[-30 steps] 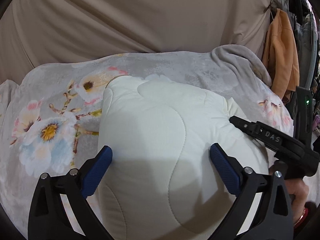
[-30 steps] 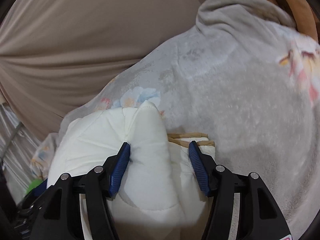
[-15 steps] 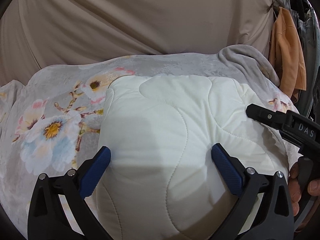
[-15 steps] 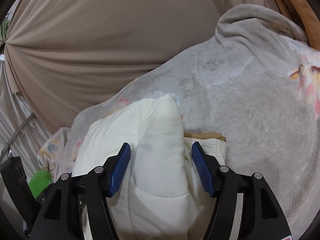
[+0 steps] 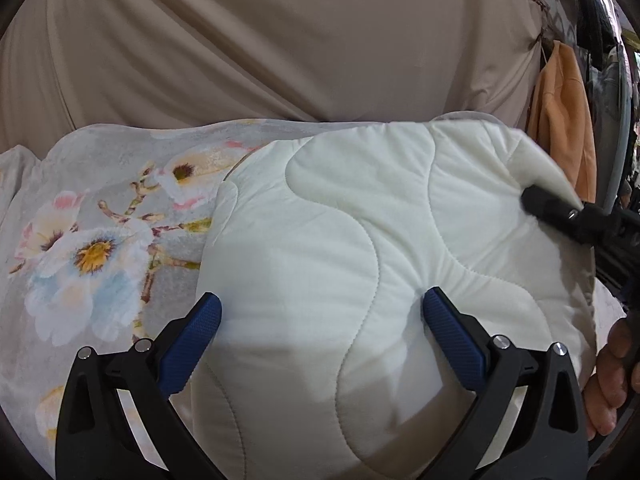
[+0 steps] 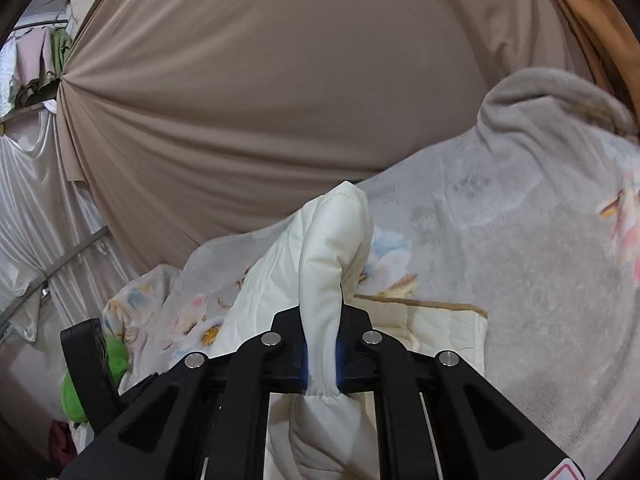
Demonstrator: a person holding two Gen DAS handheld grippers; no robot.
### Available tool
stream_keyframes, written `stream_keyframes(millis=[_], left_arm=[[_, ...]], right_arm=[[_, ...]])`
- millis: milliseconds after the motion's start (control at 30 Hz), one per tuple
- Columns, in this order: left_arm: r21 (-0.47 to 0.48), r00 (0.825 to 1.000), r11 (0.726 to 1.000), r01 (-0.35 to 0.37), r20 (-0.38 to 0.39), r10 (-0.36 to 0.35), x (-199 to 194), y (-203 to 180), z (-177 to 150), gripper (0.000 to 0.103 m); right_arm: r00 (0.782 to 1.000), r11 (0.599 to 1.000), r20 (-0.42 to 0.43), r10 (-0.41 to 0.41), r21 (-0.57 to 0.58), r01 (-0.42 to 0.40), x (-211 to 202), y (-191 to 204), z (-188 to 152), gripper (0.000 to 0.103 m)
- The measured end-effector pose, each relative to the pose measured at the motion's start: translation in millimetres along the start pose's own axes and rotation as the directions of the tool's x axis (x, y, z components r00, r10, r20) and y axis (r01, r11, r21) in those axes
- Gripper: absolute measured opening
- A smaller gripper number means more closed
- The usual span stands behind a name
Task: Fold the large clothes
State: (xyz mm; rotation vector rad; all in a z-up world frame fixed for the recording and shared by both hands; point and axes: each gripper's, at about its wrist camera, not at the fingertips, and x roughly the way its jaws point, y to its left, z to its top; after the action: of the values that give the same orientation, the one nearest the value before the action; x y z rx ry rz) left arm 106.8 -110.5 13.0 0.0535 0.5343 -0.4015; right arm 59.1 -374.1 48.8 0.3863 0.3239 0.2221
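Observation:
A cream quilted padded garment [image 5: 360, 248] lies bunched on a grey floral blanket [image 5: 92, 240]. My left gripper [image 5: 320, 316] is open, its blue pads [image 5: 192, 336] straddling the near part of the garment. My right gripper [image 6: 321, 364] is shut on a raised fold of the same garment [image 6: 332, 248], which stands up between its fingers. The right gripper also shows at the right of the left wrist view [image 5: 560, 212], pinching the garment's far right corner. A tan-edged layer of the garment [image 6: 432, 320] lies flat behind the right gripper.
A beige curtain [image 5: 280, 40] hangs behind the bed. An orange garment [image 5: 560, 120] hangs at the right. The blanket's bunched grey edge [image 6: 560, 100] rises at the far right. A green object [image 6: 80, 392] lies low on the left.
My right gripper has closed on the garment's fold and lifted it. The garment's right side has spread and risen toward the right in the left wrist view. The left gripper stays open.

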Motion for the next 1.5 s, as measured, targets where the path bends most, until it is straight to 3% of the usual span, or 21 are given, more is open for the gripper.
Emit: stream_keyframes(millis=[67, 200, 333, 400, 533, 700, 833, 967, 1067, 1133, 1167, 1233, 1300, 1333, 1400, 1433, 1500], left_arm=[[0.025, 1.000, 1.000, 0.001, -0.007, -0.001, 1.9, -5.7, -0.5, 0.098], [0.084, 0.998, 0.995, -0.058, -0.016, 0.059, 6.0, -18.5, -1.5, 0.098], [0.091, 0.997, 0.993, -0.078, -0.023, 0.080, 1.4, -18.1, -2.1, 0.098], [0.089, 0.996, 0.992, -0.083, -0.021, 0.086, -5.6, -17.2, -2.7, 0.098], [0.096, 0.997, 0.992, -0.078, -0.023, 0.080, -30.4, -15.5, -7.4, 0.098], [0.143, 0.999, 0.990, -0.015, -0.046, 0.022, -79.2, -5.1, -28.3, 0.098], [0.175, 0.995, 0.984, 0.040, -0.097, -0.023, -113.4, 11.4, -69.2, 0.098], [0.217, 0.985, 0.976, -0.016, -0.162, 0.053, -109.5, 23.3, -107.7, 0.098], [0.175, 0.977, 0.981, -0.084, -0.181, 0.116, -94.0, 37.8, -113.0, 0.097], [0.119, 0.979, 0.988, -0.100, -0.166, 0.119, -91.5, 47.5, -105.7, 0.095], [0.100, 0.981, 0.990, -0.097, -0.157, 0.112, -92.5, 51.1, -100.9, 0.094], [0.096, 0.982, 0.989, -0.109, -0.146, 0.122, -93.7, 53.9, -95.2, 0.094], [0.104, 0.980, 0.989, -0.103, -0.159, 0.119, -90.1, 55.9, -96.4, 0.094], [0.104, 0.978, 0.989, -0.101, -0.173, 0.118, -86.1, 55.7, -99.5, 0.094], [0.110, 0.972, 0.989, -0.100, -0.202, 0.121, -76.3, 55.3, -105.7, 0.094], [0.105, 0.970, 0.990, -0.097, -0.215, 0.118, -72.9, 54.9, -107.7, 0.094], [0.097, 0.968, 0.992, -0.084, -0.228, 0.104, -72.6, 54.6, -109.6, 0.094]], right_arm=[[0.987, 0.992, -0.107, -0.118, 0.020, 0.121, 27.1, -22.5, -15.0, 0.007], [0.973, 0.986, -0.203, -0.108, 0.099, 0.131, 44.4, -46.7, -20.7, 0.010], [0.972, 0.979, -0.162, -0.170, 0.087, 0.186, 25.8, -37.4, -19.2, 0.017], [0.973, 0.972, -0.104, -0.205, 0.093, 0.215, -1.7, -25.8, -15.6, 0.030], [0.976, 0.975, -0.024, -0.218, 0.039, 0.219, -56.2, 3.1, -14.0, 0.030], [0.968, 0.966, -0.068, -0.241, -0.115, 0.233, -94.7, 38.5, -41.9, 0.021], [0.968, 0.971, -0.110, -0.226, -0.110, 0.215, -108.7, 34.7, -68.1, 0.022], [0.970, 0.978, -0.126, -0.210, -0.048, 0.205, -111.2, 21.7, -80.8, 0.054], [0.968, 0.982, -0.168, -0.186, -0.014, 0.186, -94.6, 13.8, -82.6, 0.056], [0.966, 0.987, -0.200, -0.162, -0.012, 0.163, -84.2, 12.3, -82.3, 0.031], [0.972, 0.991, -0.198, -0.128, 0.011, 0.133, -86.7, 12.1, -80.1, 0.011], [0.991, 0.997, -0.124, -0.047, 0.051, 0.054, -108.2, 16.4, -71.7, 0.008], [0.996, 0.997, -0.090, -0.020, 0.070, 0.027, -124.6, 18.7, -69.1, 0.007], [0.993, 0.996, -0.107, -0.052, 0.061, 0.059, -122.4, 16.3, -73.1, 0.007], [0.962, 0.984, -0.223, -0.157, 0.042, 0.171, -94.1, 0.6, -93.3, 0.007], [0.947, 0.981, -0.280, -0.159, 0.060, 0.182, -80.3, -9.6, -105.1, 0.007], [0.940, 0.979, -0.306, -0.153, 0.082, 0.186, -71.8, -17.9, -114.8, 0.006]])
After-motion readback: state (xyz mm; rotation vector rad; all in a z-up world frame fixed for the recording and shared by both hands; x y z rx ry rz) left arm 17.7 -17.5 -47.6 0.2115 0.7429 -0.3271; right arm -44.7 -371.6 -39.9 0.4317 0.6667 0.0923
